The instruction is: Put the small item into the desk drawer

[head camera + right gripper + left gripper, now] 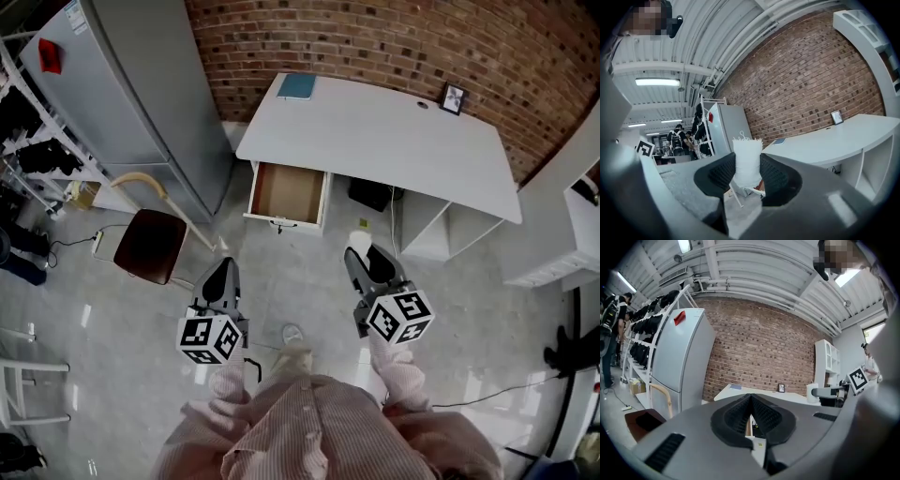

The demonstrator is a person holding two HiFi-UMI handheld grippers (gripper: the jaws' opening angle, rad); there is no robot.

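The right gripper [748, 180] has its fingers clamped on a small white pouch [747, 161] with a frayed top, held upright and well short of the open drawer [286, 192] under the white worktop [375, 131]; the left gripper [751, 414] has its fingers pressed together on nothing; the pouch looks soft, so it may slip; released short of the drawer front, it would fall to the floor.

brick wall [375, 47] behind | glossy grey floor [112, 366] | grey cabinet [122, 94] left | brown chair [150, 246] | ceiling strip lights [656, 82]
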